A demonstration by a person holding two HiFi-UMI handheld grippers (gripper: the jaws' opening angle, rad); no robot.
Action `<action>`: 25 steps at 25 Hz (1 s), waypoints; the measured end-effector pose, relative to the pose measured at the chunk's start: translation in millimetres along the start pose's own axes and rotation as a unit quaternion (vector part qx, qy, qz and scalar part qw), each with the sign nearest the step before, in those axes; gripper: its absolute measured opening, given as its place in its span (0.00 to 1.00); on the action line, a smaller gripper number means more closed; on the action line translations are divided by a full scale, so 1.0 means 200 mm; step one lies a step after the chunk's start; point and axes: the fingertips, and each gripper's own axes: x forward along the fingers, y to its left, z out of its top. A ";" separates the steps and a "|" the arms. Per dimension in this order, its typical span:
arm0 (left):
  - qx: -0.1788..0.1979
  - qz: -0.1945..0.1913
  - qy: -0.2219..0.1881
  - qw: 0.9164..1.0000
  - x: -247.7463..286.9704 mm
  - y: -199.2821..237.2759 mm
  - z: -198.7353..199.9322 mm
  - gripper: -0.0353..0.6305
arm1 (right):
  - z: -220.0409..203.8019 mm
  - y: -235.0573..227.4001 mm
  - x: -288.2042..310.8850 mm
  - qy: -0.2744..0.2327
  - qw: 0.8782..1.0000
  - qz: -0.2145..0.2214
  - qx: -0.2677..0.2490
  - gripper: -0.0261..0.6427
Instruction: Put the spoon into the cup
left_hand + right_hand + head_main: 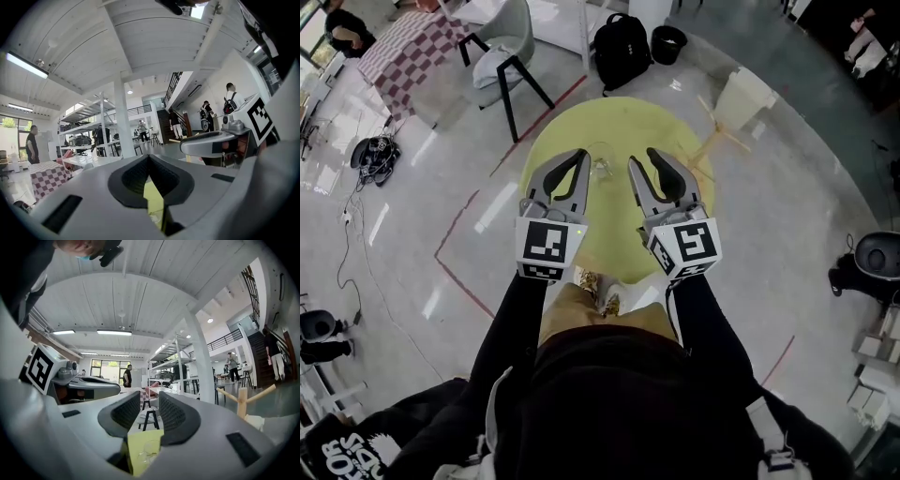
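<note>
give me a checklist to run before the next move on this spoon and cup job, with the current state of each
1. Spoon located: cannot tell; no view clearly shows one.
2. Cup found: ok, a clear glass on the yellow table, just ahead of both tools.
3. Left tool empty: ok, nothing between its jaws.
4. Left tool ready to grasp: not ok, its jaws are together.
5. Right tool open and empty: ok, its jaws are apart, with the cup in line beyond them.
</note>
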 end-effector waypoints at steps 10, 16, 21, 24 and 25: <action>0.010 0.025 -0.001 1.000 -0.09 -0.08 0.06 0.08 | 0.03 0.10 -0.10 0.008 0.999 0.027 -0.036 0.25; 0.020 0.013 -0.011 1.000 -0.08 -0.12 0.10 0.08 | 0.02 0.12 -0.13 0.015 0.998 0.023 -0.060 0.13; 0.017 0.017 -0.012 1.000 -0.10 -0.10 0.10 0.08 | 0.04 0.09 -0.14 0.018 0.998 0.010 -0.064 0.08; 0.015 0.025 -0.012 1.000 -0.12 -0.07 0.09 0.08 | 0.05 0.09 -0.15 0.012 0.998 0.010 -0.060 0.08; 0.014 0.027 -0.012 0.999 -0.13 -0.06 0.09 0.08 | 0.06 0.08 -0.16 0.011 0.998 0.008 -0.061 0.08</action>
